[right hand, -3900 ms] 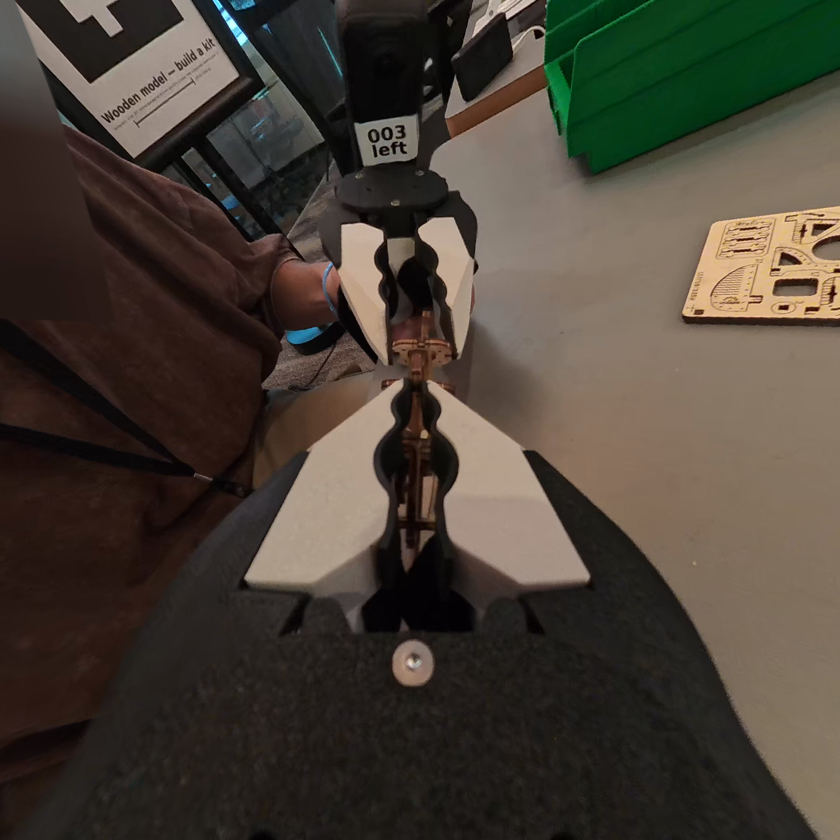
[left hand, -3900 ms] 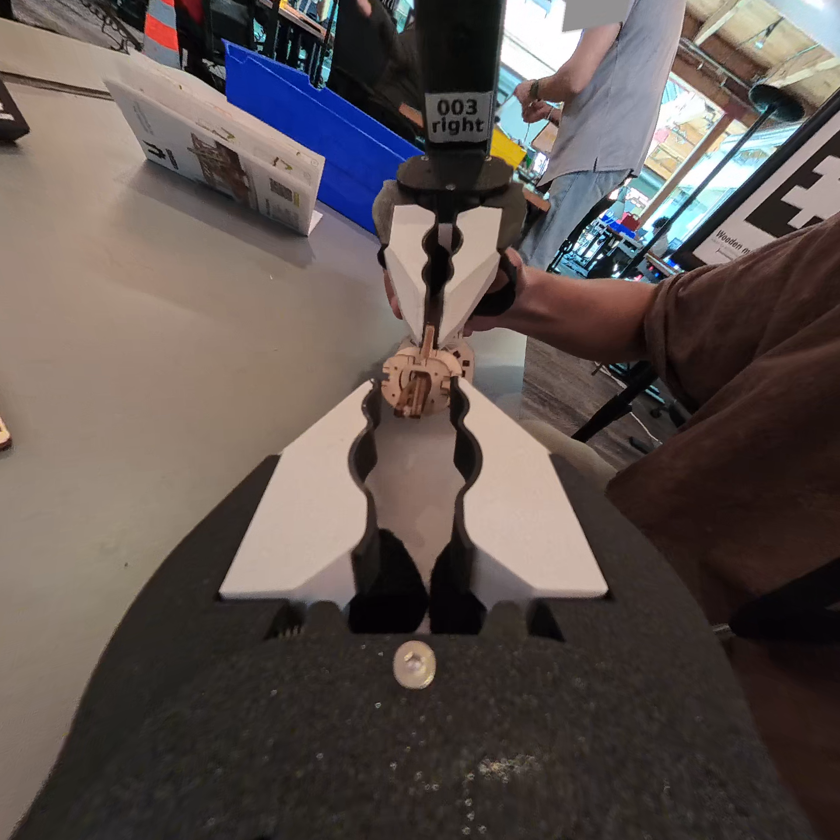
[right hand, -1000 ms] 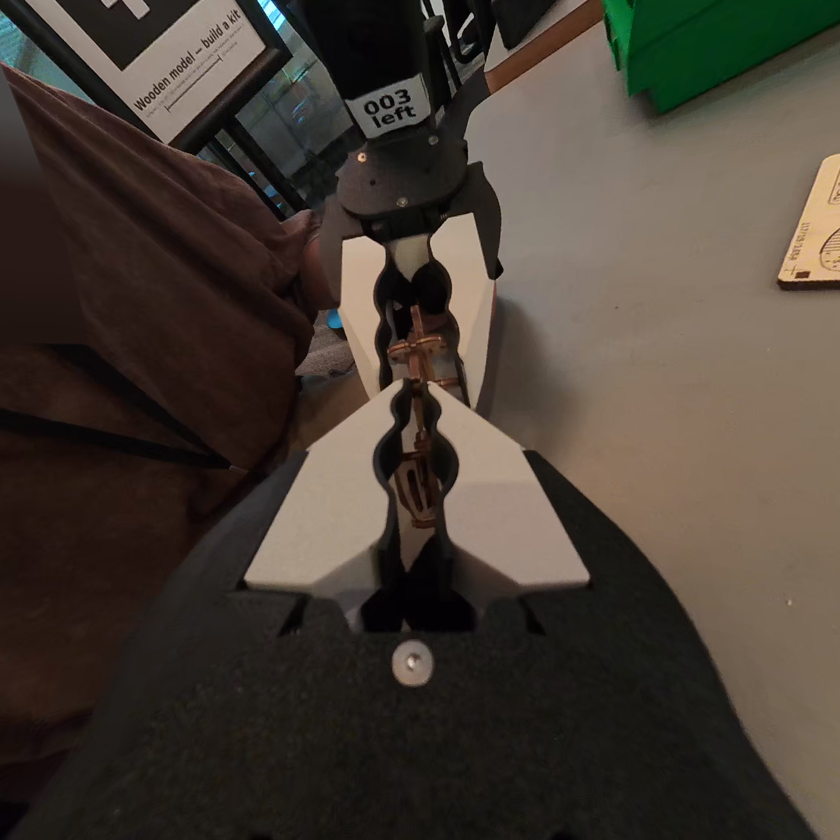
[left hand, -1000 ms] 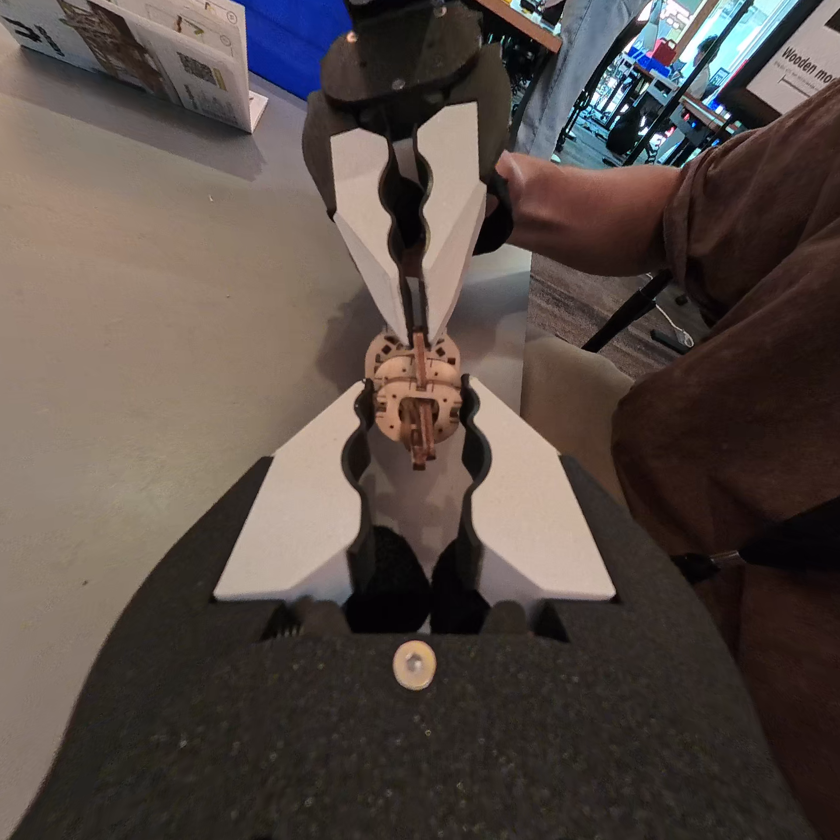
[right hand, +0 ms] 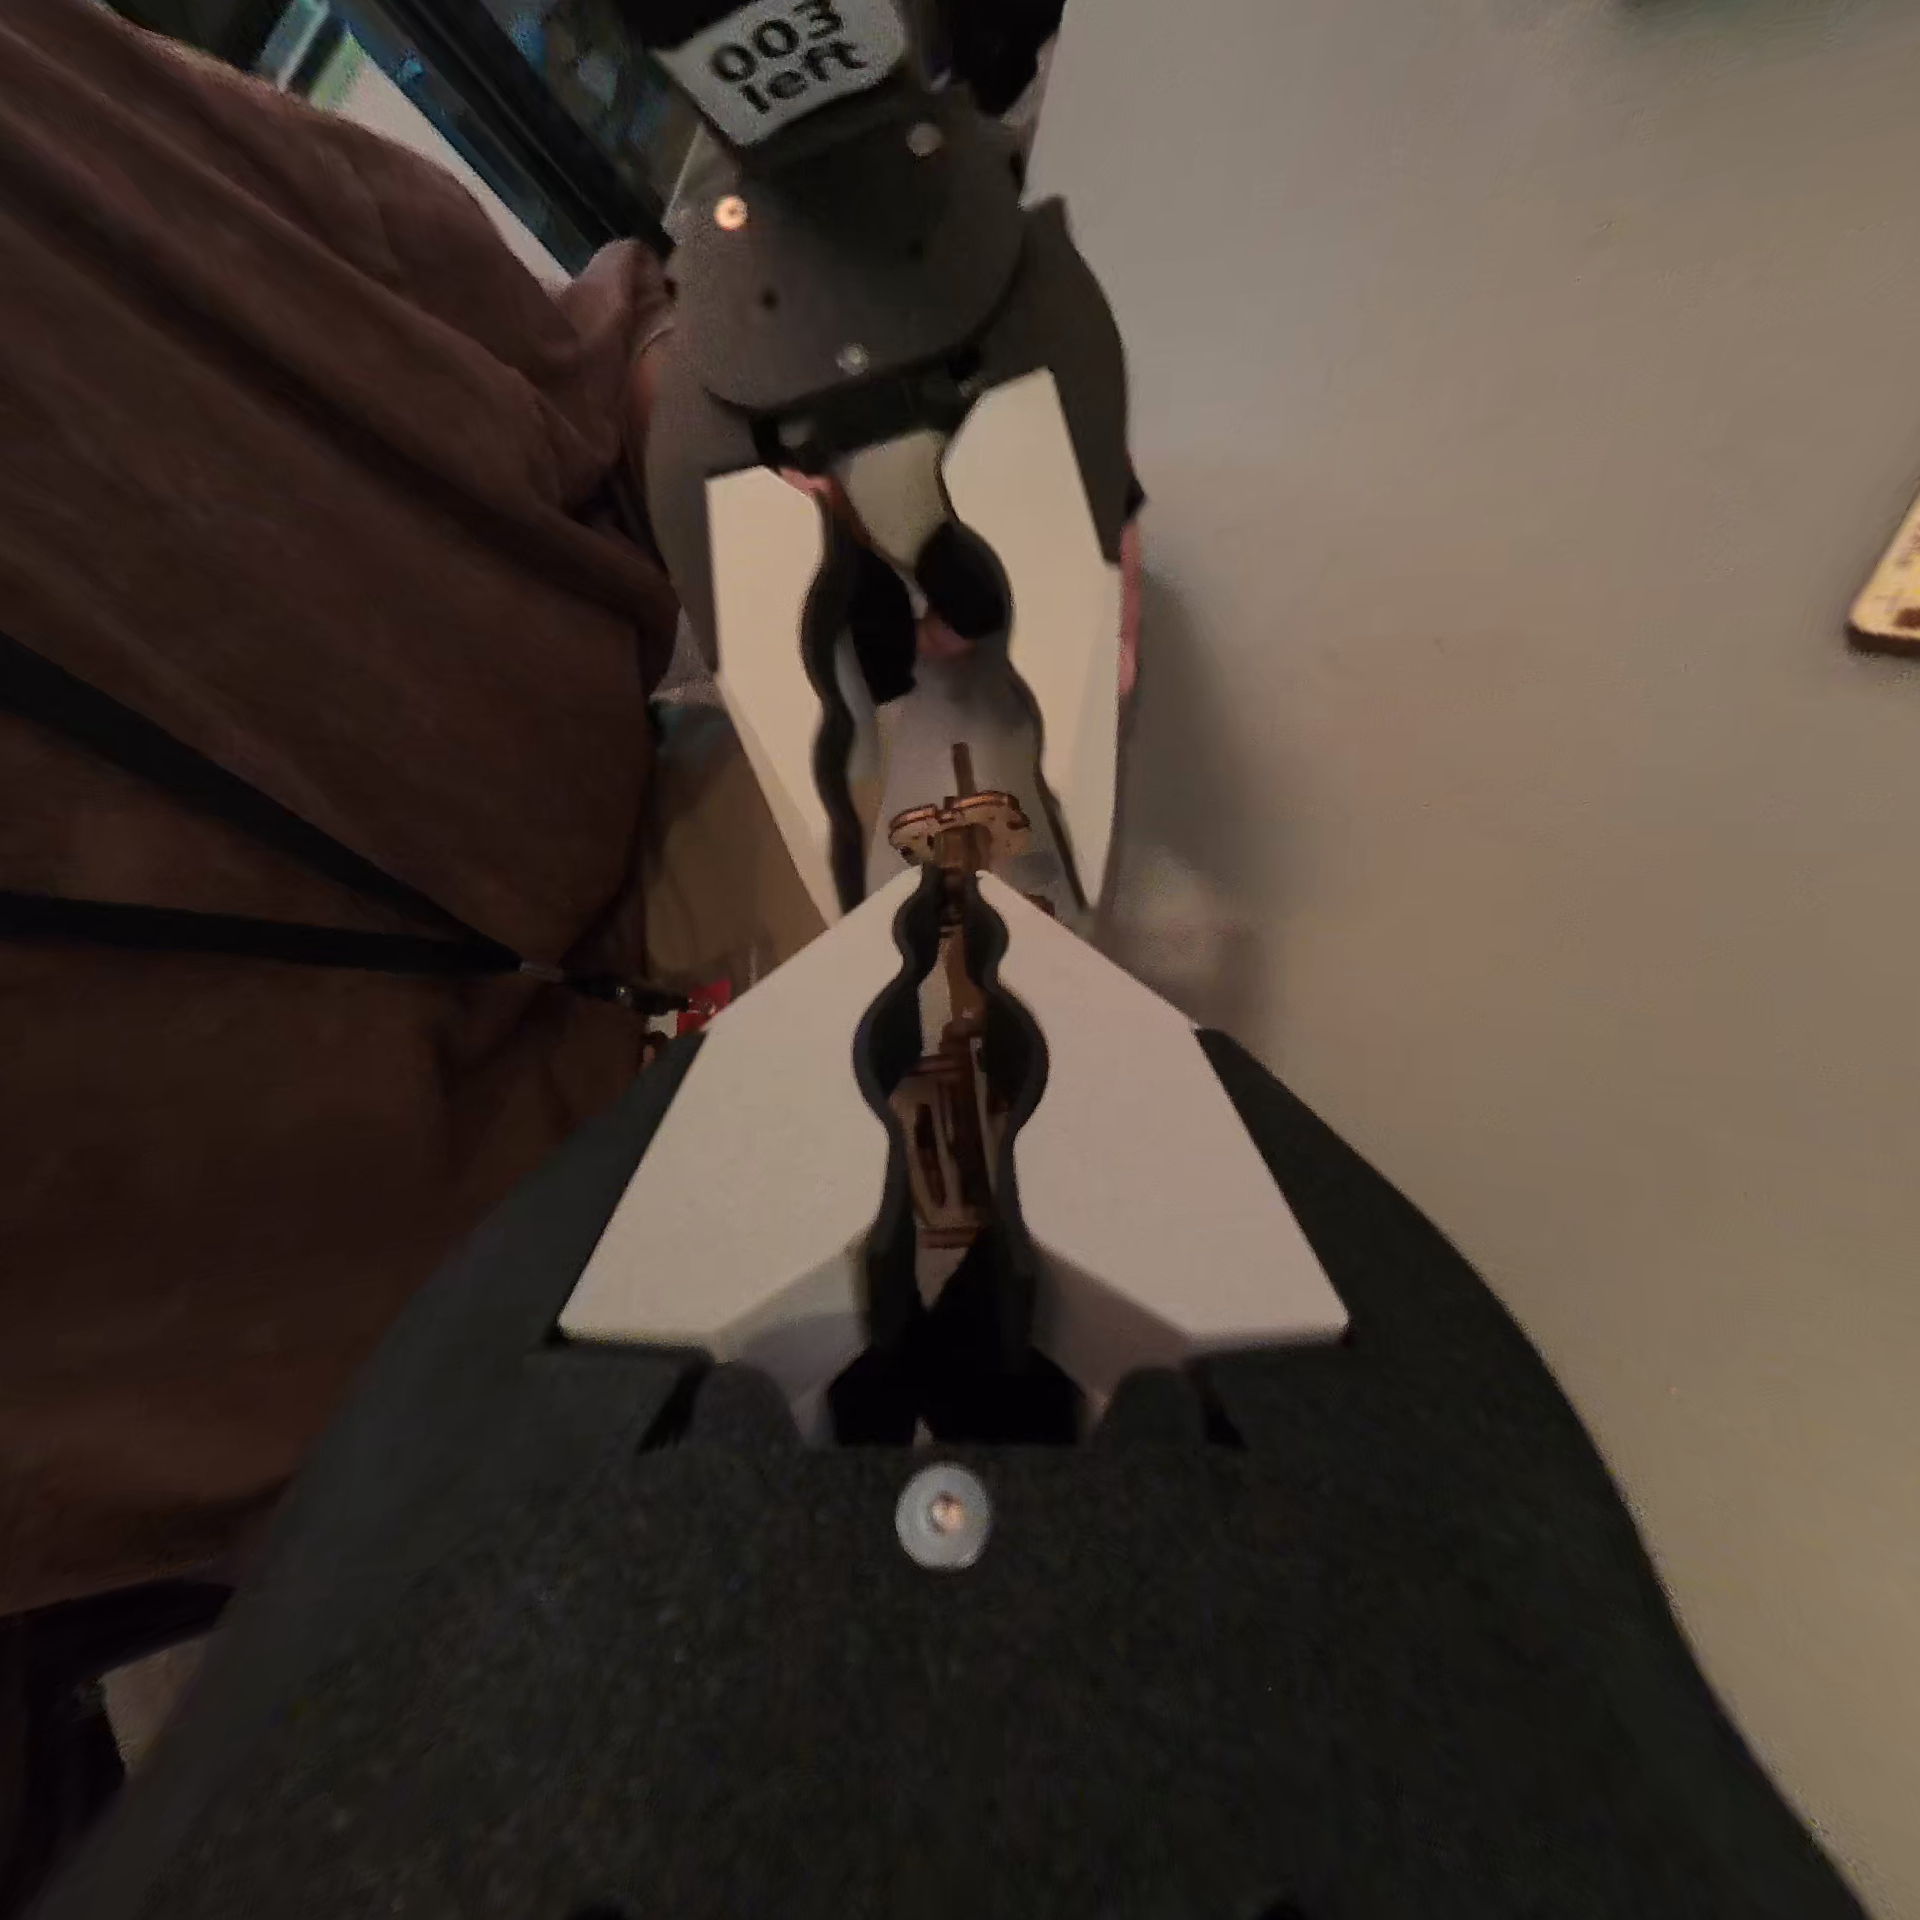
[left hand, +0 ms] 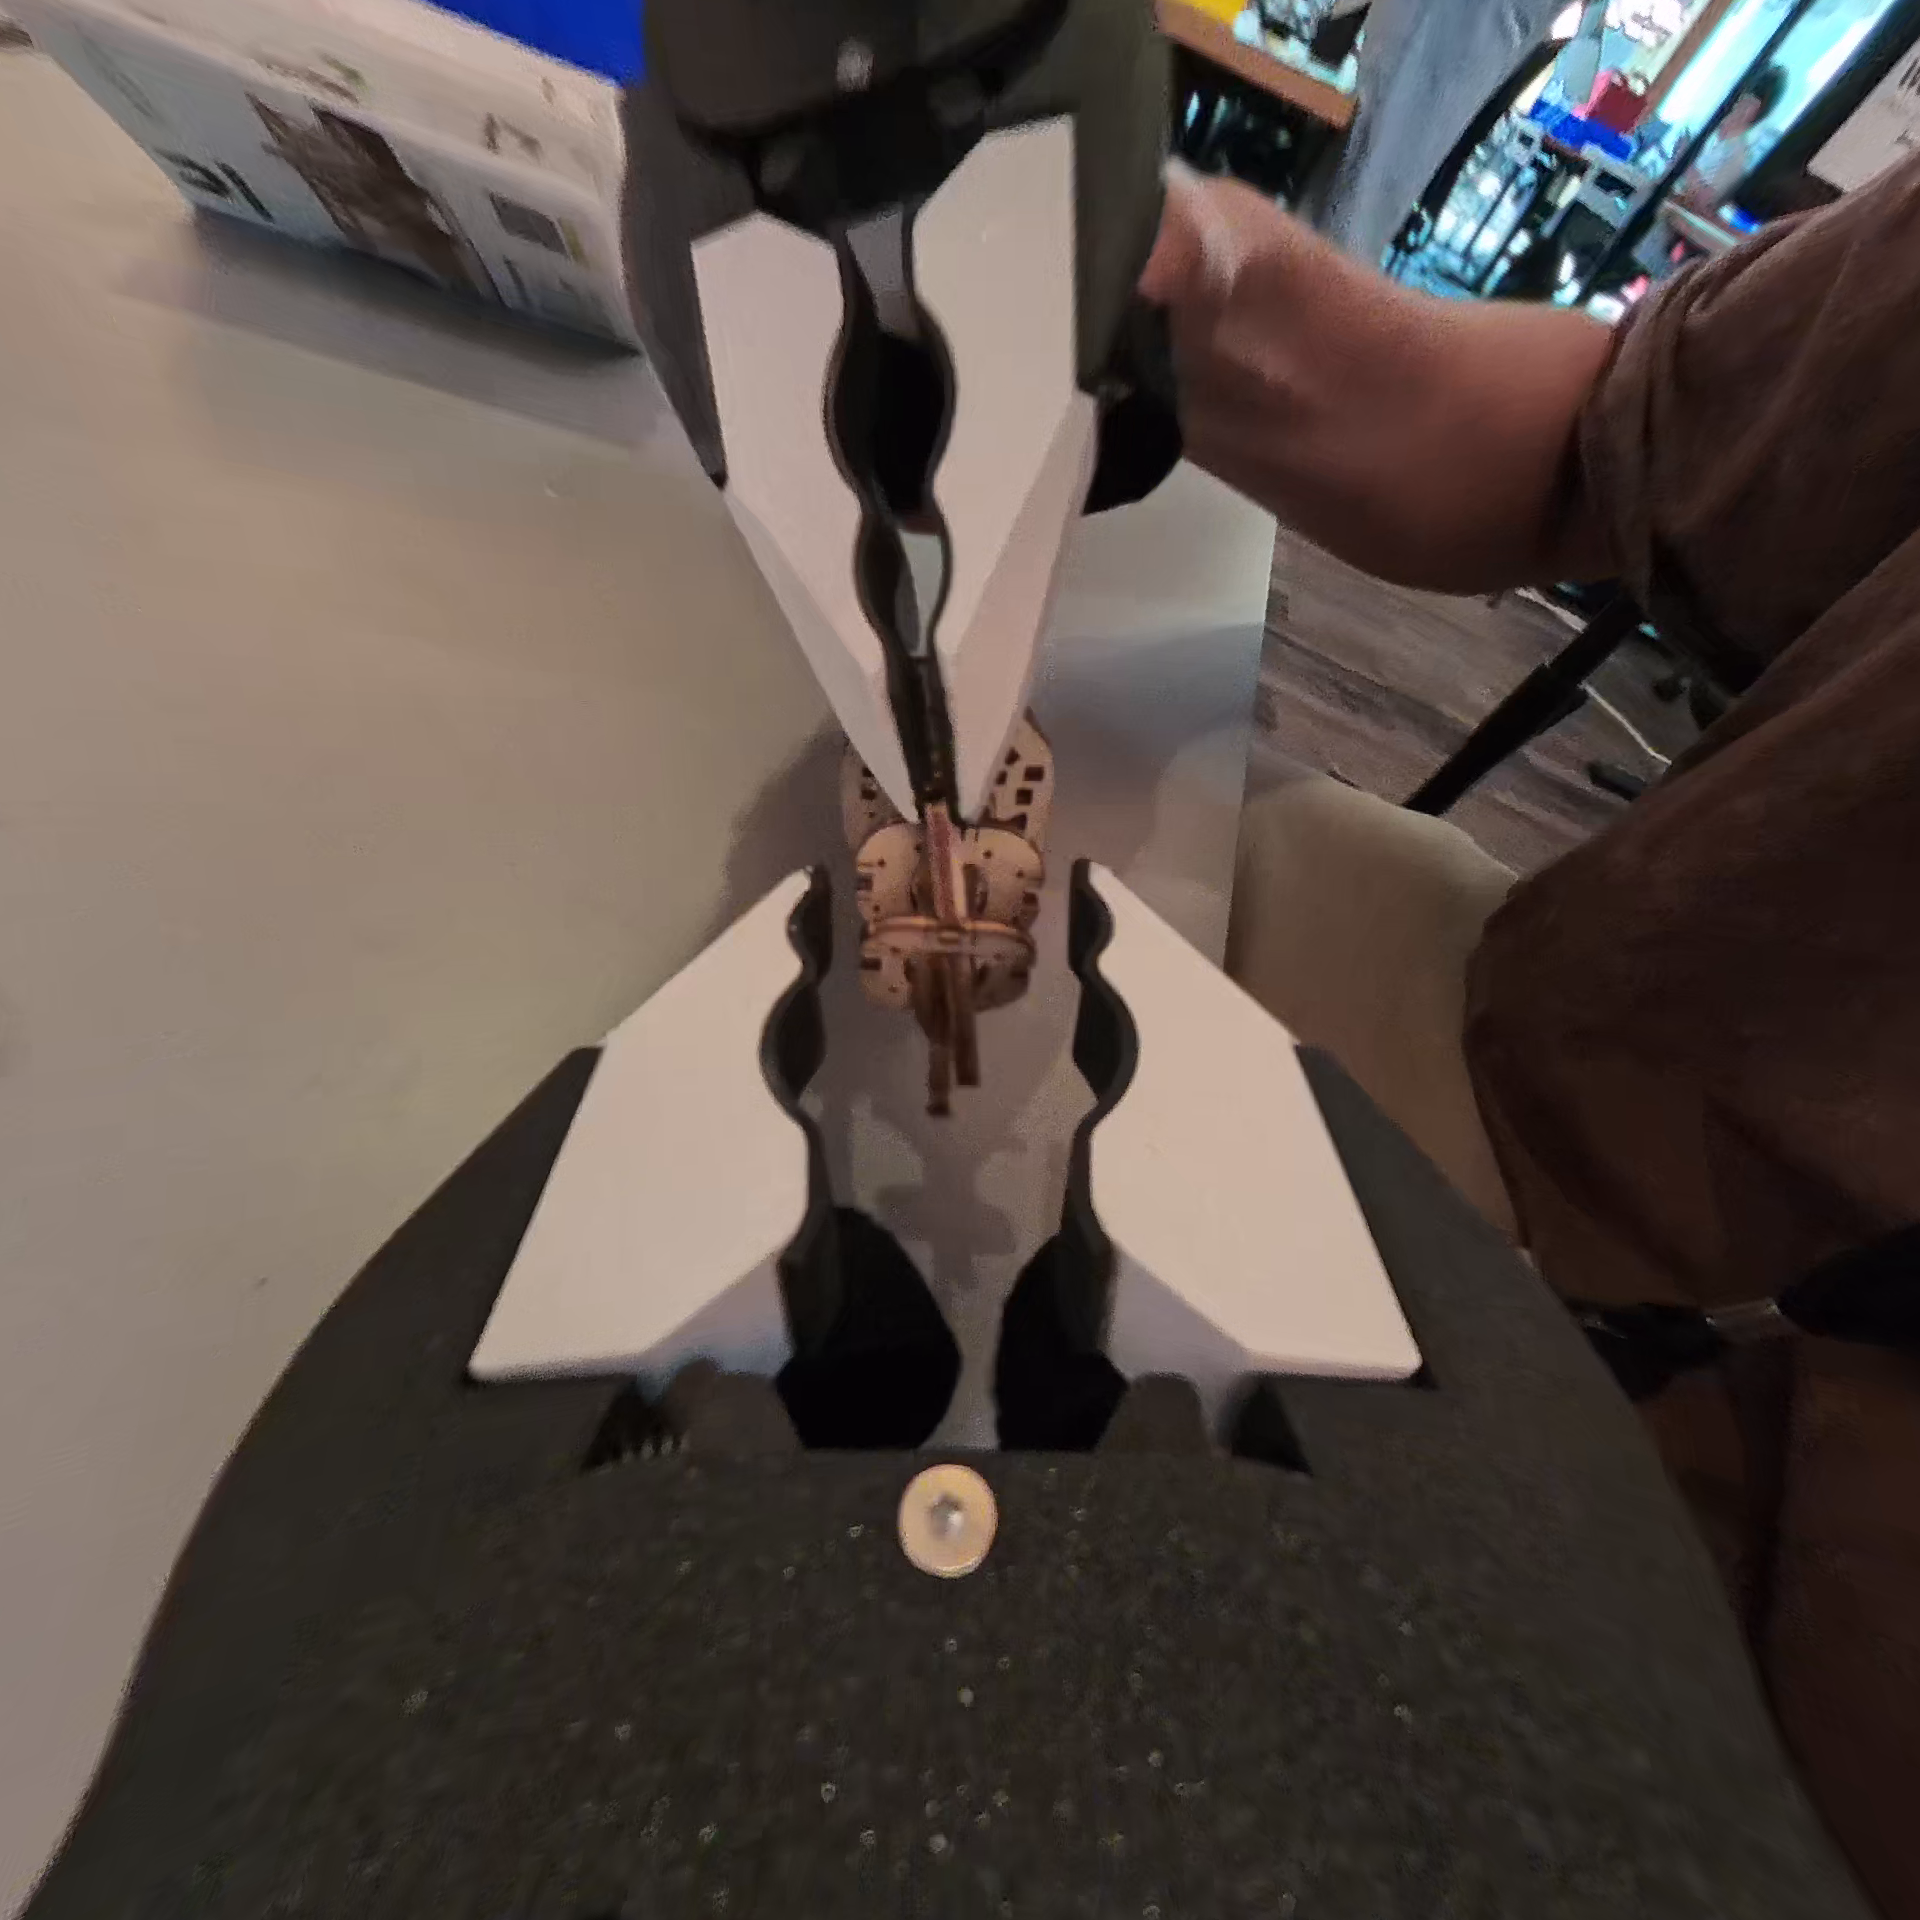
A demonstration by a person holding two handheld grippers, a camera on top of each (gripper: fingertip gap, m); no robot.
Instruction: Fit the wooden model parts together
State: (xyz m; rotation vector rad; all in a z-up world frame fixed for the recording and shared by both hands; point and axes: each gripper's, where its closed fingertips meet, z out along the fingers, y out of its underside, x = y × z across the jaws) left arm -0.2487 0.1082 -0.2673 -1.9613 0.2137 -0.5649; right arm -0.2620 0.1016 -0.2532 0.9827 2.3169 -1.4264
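Observation:
A small wooden model assembly point(left hand: 940, 935) of light laser-cut plates crossed on darker strips hangs above the pale table point(left hand: 312, 831). My right gripper point(left hand: 940, 816) comes in from the top of the left wrist view and is shut on the assembly's upper end. In the right wrist view my right gripper point(right hand: 951, 883) clamps the wooden assembly point(right hand: 951, 1143) along its fingers, and a cross plate point(right hand: 961, 821) sticks out past the tips. My left gripper point(left hand: 945, 878) is open. Its fingers point(right hand: 1075, 623) stand on either side of the model without touching it.
A printed cardboard box point(left hand: 364, 177) lies at the table's far left. The table edge point(left hand: 1247, 727) runs close on the right, with a beige seat point(left hand: 1351, 935) below it. A person's brown sleeve point(left hand: 1714, 416) fills that side. A flat wooden sheet point(right hand: 1891, 592) lies farther off. The tips of both grippers are at nearly the same place.

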